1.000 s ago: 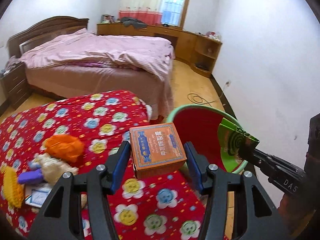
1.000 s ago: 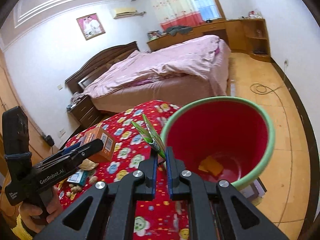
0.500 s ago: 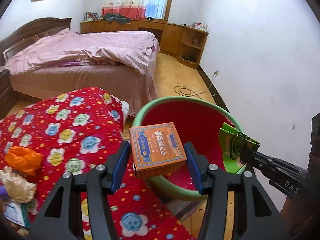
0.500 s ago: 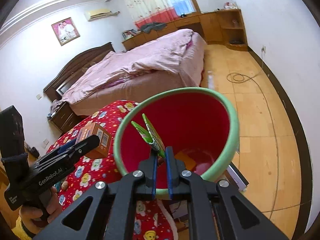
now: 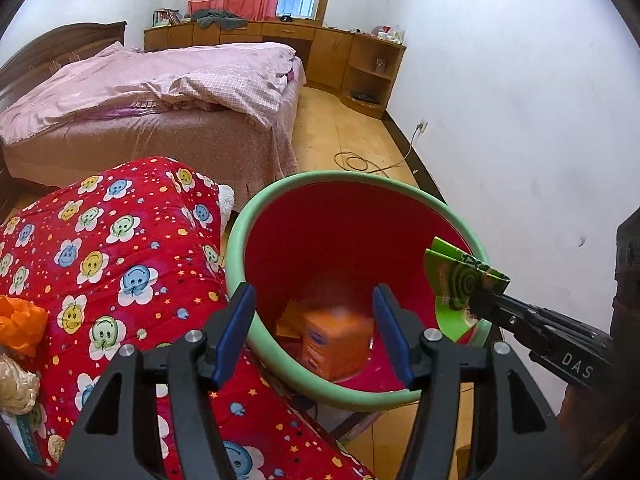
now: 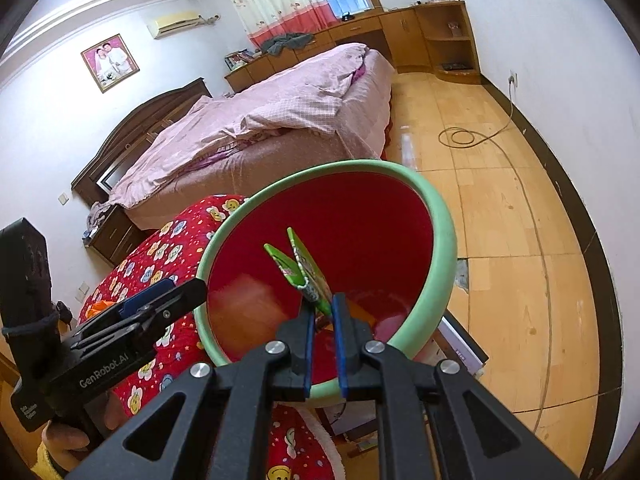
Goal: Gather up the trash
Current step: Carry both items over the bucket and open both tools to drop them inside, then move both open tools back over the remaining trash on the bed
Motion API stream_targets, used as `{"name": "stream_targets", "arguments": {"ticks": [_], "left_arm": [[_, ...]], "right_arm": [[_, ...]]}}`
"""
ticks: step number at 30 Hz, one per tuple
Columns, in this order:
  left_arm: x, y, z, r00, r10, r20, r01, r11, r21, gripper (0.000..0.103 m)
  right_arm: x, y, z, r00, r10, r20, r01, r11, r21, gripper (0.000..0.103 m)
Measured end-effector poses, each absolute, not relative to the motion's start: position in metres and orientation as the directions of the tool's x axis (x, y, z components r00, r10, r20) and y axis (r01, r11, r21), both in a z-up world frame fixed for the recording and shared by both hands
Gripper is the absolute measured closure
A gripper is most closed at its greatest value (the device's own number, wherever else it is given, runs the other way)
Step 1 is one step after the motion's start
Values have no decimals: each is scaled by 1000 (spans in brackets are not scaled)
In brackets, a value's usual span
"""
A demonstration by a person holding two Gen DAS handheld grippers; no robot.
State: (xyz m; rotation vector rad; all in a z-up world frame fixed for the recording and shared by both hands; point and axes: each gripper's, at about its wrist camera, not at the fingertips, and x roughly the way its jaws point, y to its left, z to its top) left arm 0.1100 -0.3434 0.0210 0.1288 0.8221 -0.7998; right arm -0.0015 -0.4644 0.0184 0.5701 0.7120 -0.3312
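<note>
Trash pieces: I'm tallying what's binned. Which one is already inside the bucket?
The orange box, lying blurred inside the red bucket; the green packet is pinched in the right claw above it.

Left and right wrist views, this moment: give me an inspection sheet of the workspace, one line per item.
Surface: red flowered blanket beside the bin.
Job's things: orange box, blurred, inside the red bin, clear of the pads; green wrapper above the bin.
Clutter: orange scrap and beige wad on the blanket.
Grippers: left gripper jaws opening, nothing pressed; right gripper shut on the green wrapper.
Cables: coiled cord on the floor, running to a wall socket.
Surroundings: bed with pink bedding, wooden cabinets, curtained window.
</note>
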Motion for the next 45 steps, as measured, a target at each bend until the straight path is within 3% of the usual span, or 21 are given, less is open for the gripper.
{"name": "stream_targets", "arguments": {"ticks": [2,6,13,24,45], "left_arm": [[111,-341,21,406,-591,-697,679,706,-202,42],[110,-335,25,403,-597,-694,672,708,-218,42],[106,-312,38,423,-601,-678,650,723,-235,42],[98,-261,59,484,-562,-671,586,777,-228,42],[98,-138,73,630,-425,-649,365,901,-235,42]], "right_arm": [[-1,-466,18,712,-95,-696,474,797,375,91],[-1,-466,19,714,-96,-693,478,791,383,78],[-4,-462,26,730,-91,-677,465,793,394,73],[2,-436,39,764,-41,-644,399,814,421,54],[33,-362,48,764,88,-639,251,872,421,49]]}}
